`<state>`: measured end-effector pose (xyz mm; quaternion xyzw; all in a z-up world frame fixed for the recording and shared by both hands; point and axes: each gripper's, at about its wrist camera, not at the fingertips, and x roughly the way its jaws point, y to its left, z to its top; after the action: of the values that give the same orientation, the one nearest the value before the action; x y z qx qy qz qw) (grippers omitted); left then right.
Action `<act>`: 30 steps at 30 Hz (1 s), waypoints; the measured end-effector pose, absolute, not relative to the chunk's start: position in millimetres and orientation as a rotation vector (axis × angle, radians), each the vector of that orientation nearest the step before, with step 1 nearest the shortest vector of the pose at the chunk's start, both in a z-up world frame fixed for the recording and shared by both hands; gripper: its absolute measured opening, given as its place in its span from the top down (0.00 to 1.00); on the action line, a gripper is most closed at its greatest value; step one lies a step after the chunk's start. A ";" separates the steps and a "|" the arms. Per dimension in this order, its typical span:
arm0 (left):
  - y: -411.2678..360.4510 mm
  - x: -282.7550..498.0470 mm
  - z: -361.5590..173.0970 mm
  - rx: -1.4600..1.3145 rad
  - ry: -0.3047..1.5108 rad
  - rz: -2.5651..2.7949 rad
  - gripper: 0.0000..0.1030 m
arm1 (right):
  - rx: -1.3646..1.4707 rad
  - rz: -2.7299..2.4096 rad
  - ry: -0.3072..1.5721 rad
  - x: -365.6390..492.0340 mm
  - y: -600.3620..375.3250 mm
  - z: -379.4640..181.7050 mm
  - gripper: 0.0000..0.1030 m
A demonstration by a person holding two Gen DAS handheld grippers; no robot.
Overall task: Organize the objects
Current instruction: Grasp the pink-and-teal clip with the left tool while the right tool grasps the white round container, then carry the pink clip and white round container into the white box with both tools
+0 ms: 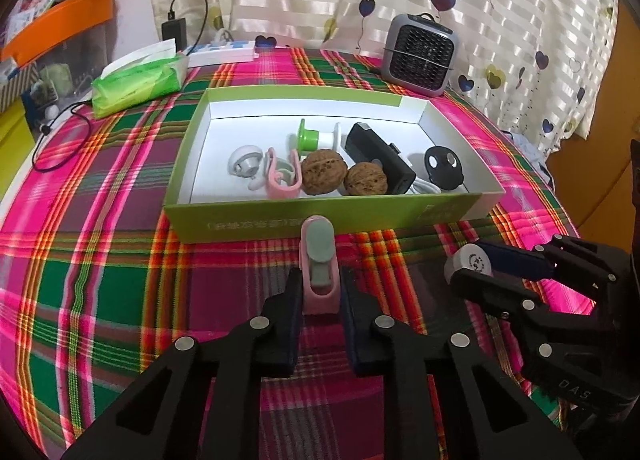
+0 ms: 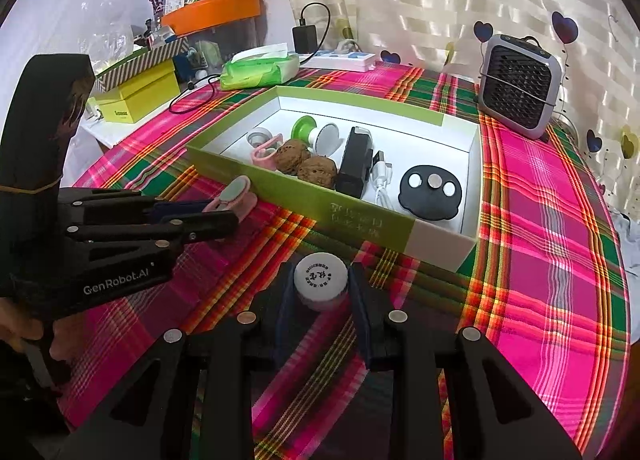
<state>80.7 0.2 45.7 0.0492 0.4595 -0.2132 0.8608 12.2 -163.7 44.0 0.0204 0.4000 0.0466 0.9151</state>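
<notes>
A green cardboard box (image 1: 320,216) (image 2: 300,196) sits on the plaid cloth. It holds two walnuts (image 1: 323,171) (image 2: 316,171), a pink clip (image 1: 282,176), a green-and-white spool (image 1: 316,137), a black power bank (image 1: 380,158), a white cable and a black disc (image 2: 431,192). My left gripper (image 1: 319,284) (image 2: 222,212) is shut on a pink-and-grey clip (image 1: 319,260) (image 2: 236,196), just in front of the box's near wall. My right gripper (image 2: 320,288) (image 1: 480,272) is shut on a small white-capped jar (image 2: 321,280) (image 1: 470,262), near the box's front right corner.
A grey mini fan (image 1: 420,54) (image 2: 520,86) stands behind the box at the right. A green tissue pack (image 1: 140,76) (image 2: 260,68), a white power strip (image 1: 224,52) and a black charger with cable lie at the back left. Yellow boxes (image 2: 136,96) and an orange tray stand off the table's left.
</notes>
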 end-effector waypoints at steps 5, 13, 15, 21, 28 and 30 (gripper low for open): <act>-2.0 81.4 44.5 0.116 0.957 -0.457 0.84 | 0.044 0.091 0.821 11.2 -163.0 44.1 0.72; -2.4 78.2 47.5 0.112 0.948 -0.477 0.84 | 0.061 0.076 0.802 6.1 -163.6 46.4 0.72; -1.7 76.2 48.8 0.109 0.944 -0.482 0.84 | 0.063 0.074 0.796 5.3 -163.5 47.5 0.72; 2.4 70.6 53.3 0.095 0.930 -0.495 0.84 | 0.067 0.068 0.777 2.3 -160.4 52.5 0.72; 6.5 64.4 63.3 0.088 0.902 -0.513 0.84 | 0.061 0.059 0.759 1.4 -155.0 59.9 0.72; 7.2 63.0 65.9 0.086 0.895 -0.518 0.84 | 0.058 0.059 0.755 1.3 -153.0 62.3 0.72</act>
<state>63.0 7.2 65.9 0.0413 0.4276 -0.2477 0.8684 1.3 -153.0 62.3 0.0281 0.3684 0.0286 0.9288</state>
